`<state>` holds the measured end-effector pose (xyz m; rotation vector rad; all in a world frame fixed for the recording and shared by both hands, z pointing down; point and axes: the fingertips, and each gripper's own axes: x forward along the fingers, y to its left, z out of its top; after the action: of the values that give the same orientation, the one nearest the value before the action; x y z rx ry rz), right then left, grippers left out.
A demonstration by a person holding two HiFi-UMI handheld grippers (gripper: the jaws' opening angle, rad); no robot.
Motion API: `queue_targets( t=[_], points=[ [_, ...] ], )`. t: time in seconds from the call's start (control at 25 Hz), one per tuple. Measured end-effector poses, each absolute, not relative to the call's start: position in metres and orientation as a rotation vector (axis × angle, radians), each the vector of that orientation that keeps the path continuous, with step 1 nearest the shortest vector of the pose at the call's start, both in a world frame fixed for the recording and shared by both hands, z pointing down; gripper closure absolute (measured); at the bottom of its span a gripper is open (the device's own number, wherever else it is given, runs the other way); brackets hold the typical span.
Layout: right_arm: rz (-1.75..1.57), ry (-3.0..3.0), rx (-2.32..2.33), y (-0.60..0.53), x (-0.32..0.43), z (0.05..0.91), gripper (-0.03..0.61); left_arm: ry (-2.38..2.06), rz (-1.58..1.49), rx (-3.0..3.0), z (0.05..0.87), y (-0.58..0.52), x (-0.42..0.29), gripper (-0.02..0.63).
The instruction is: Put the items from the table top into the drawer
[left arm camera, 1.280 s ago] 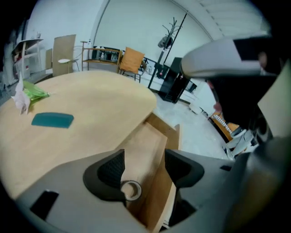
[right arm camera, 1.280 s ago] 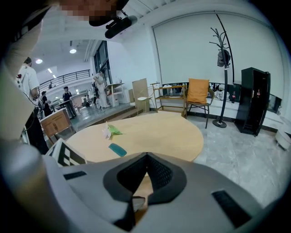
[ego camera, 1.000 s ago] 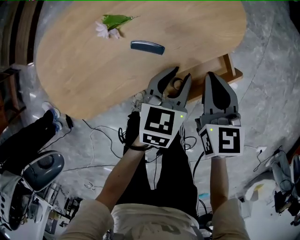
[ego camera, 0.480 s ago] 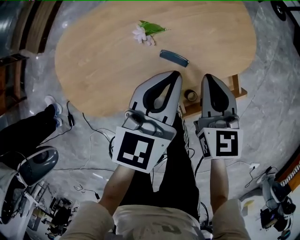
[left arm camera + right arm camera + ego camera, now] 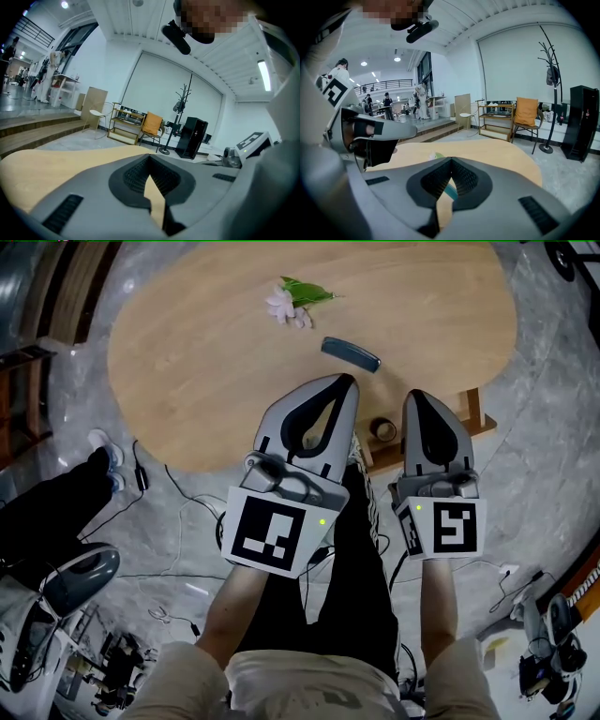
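The dark blue case, if it is a case, lies on the table just ahead of your left gripper, its long axis crosswise to the jaws. The flower sits farther off. Your right gripper is less near. Both grippers have their jaws together and hold nothing.

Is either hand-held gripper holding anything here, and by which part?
Nothing is held. The left hand-held gripper and the right hand-held gripper are both shut and empty; the pink flower and dark blue oblong case lie on the wooden table.
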<state>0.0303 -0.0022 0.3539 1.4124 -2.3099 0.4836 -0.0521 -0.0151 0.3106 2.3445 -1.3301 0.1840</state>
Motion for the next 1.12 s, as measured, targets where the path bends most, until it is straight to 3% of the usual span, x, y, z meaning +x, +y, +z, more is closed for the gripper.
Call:
queue_targets(
  t=[0.16, 0.24, 0.44, 0.6, 0.8, 1.12],
  points=[
    [0.502, -2.297, 1.412, -0.005, 0.038, 0.365, 0.574, -1.258, 0.376, 2.483, 0.334, -0.028, -0.037, 0.596],
    [0.508, -2.288, 1.412, -0.005, 0.043, 0.370, 0.574, -1.113, 0.545, 2.617, 0.353, -0.032, -0.022, 0.511],
    [0.518, -2.268, 1.381, -0.001, 0.059, 0.379, 0.574, -0.384, 1.459, 2.958, 0.435, -0.038, 0.003, 0.419],
    [0.561, -2.233, 1.350, 0.014, 0.070, 0.392, 0.574, 0.153, 1.927, 2.891, 0.490, -0.037, 0.006, 0.417],
    [0.608, -2.238, 1.320, 0.020, 0.078, 0.404, 0.574, 0.499, 2.164, 2.620, 0.544, -0.034, 0.003, 0.409],
    [0.631, -2.260, 1.324, 0.016, 0.086, 0.415, 0.574, 0.539, 2.269, 2.425, 0.583, -0.038, 0.004, 0.401]
  ],
)
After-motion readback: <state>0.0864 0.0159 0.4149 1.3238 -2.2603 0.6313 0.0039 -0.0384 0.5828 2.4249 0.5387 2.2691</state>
